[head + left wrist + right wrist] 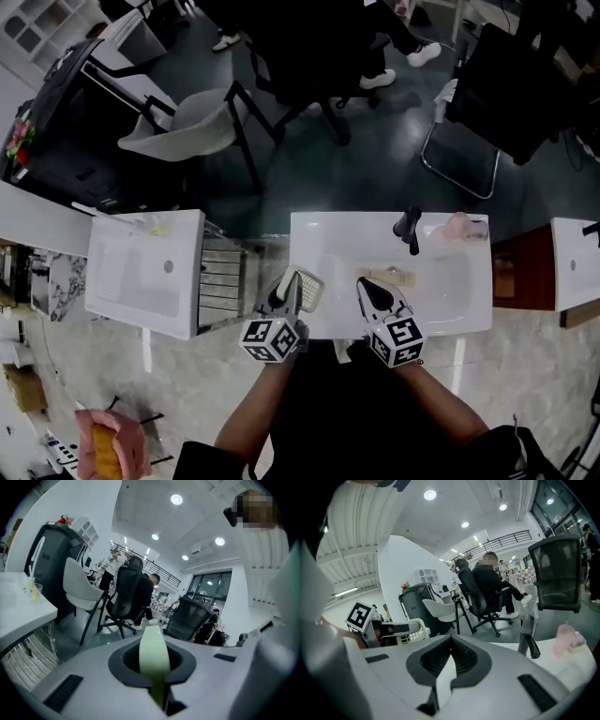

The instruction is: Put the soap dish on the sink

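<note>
One soap dish (310, 292): pale green, slotted, at the front-left corner of the sink (464, 314); contact with the rim cannot be determined.
Left gripper (289, 281): jaws clamped tight on the dish's edge.
Right gripper (366, 286): jaws closed together, nothing between them; over the sink's front rim, near the dish.
Faucet (410, 229): black, at the sink's back rim.

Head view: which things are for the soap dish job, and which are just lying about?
For the job: soap dish, left claw holding it, sink.
Lying about: tap, pink thing beside it, white chair, second sink.
</note>
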Tool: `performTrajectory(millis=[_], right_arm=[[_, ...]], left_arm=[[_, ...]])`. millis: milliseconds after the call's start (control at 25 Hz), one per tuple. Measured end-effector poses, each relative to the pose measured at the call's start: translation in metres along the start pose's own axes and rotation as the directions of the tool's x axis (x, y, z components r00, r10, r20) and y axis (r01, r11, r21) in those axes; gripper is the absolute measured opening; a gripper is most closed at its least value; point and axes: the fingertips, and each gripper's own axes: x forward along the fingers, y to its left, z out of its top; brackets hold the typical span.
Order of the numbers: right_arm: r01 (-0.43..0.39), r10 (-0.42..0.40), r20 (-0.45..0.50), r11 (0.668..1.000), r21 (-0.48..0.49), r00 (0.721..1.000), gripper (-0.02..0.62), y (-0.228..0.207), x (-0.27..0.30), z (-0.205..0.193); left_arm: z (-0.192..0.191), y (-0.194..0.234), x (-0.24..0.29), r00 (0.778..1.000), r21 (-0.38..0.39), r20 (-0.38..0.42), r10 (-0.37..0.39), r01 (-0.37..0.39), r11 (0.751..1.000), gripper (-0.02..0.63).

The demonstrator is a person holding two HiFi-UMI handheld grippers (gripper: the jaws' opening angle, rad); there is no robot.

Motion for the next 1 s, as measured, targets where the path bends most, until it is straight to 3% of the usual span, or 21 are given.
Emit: performTrajectory(millis=[480,1000], right_arm=[[0.134,-0.132,-0.07,0.991,0.023,0.989,-0.002,-0.006,0.057,-0.004],[0.229,-0.219,-0.144,0.972,0.054,0.965,-0.002,-0.002,0.097,-0.022]], left_arm=[[-0.01,0.065,0.097,0.98,0.002,-0.145,-0.138,0.14,0.99,0.021],[-0.037,0.108,0.176,0.946,-0.099,-0.209,-0.249,0.233,0.967,0.021]])
